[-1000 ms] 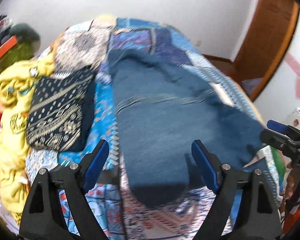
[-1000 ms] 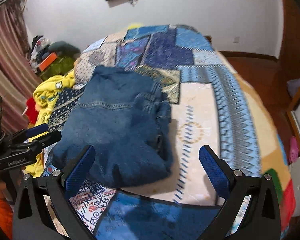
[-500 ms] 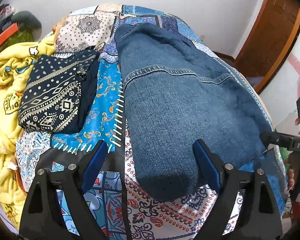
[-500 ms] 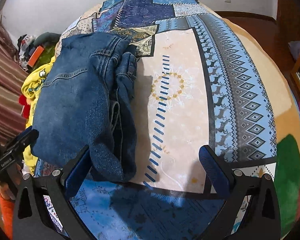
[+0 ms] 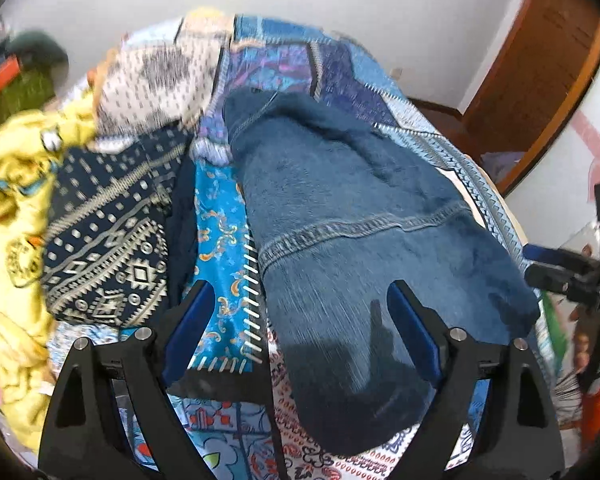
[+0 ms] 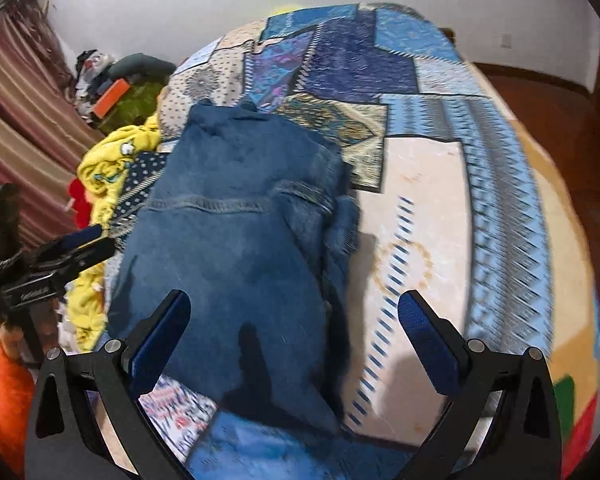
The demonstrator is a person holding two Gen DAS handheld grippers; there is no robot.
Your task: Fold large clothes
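Above the folded jeans (image 5: 356, 248), both claws have pulled back, still gaping empty.

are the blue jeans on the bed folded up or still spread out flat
Folded: the jeans lie as a compact bundle with stacked layers showing along their right edge, on the patchwork bedspread.

Denim garment (image 5: 364, 248): mid-to-dark blue, lighter blue contrast stitching along seams; same blue in right wrist view (image 6: 236, 248)

Bedspread (image 5: 228, 240): patchwork — turquoise panel w/ orange scrollwork, white dash fringe; purple/indigo panels; white panel w/ dark dots; red-on-white paisley near edge. Right wrist view (image 6: 432, 184): cream panel w/ blue dashes, grey-blue zigzag stripes, gold/teal diamond patch

Folded cloth (image 5: 104, 240): navy, cream geometric bands + dots

Blanket (image 5: 12, 208): yellow, small cartoon prints

Gripper pads: blue on black frames, left (image 5: 300, 332) & right (image 6: 296, 340)

Curtain (image 6: 24, 120): maroon/tan stripes

Door (image 5: 540, 80): brown wood
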